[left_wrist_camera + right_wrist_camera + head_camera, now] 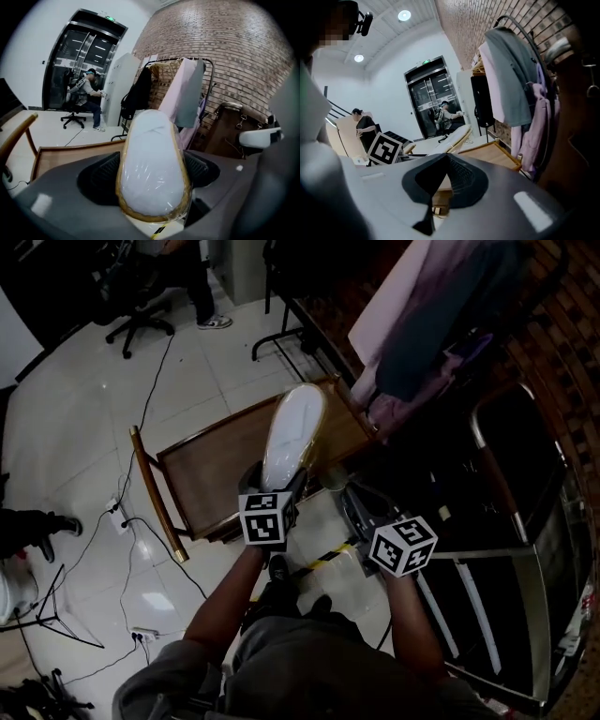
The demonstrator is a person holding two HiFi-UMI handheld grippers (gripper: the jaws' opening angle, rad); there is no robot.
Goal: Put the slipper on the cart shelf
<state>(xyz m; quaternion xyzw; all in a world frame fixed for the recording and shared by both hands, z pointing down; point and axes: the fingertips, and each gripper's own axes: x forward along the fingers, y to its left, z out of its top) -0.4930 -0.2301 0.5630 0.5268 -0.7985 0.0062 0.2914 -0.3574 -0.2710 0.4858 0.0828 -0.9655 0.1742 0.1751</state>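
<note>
While your left gripper [277, 476] clamps the heel end of the white, plastic-wrapped slipper with the tan rim [292, 432], its black pads [101, 176] press on the slipper's two sides and stand wide apart around it. The slipper points away from you, sole side up towards the camera. In the head view it shows over the right end of the brown wooden cart shelf with the brass-coloured rails [206, 474]. Whether it touches the wood there, you cannot tell from these views. In the left gripper view the shelf's near edge [61, 157] runs behind and to the left of the slipper [152, 168].

Your right gripper [342, 488] hangs just right of the slipper, off the shelf's right edge. Its jaws are pressed together at the tips with nothing between them, as the right gripper view [446, 161] shows.

Beyond the shelf's far right corner hangs a rack of pink and grey garments [422, 324] against a red brick wall [234, 47]. To your right stands a dark metal-framed stand [506, 512]. Black cables [141, 418] trail over the white tiled floor [75, 409].
</note>
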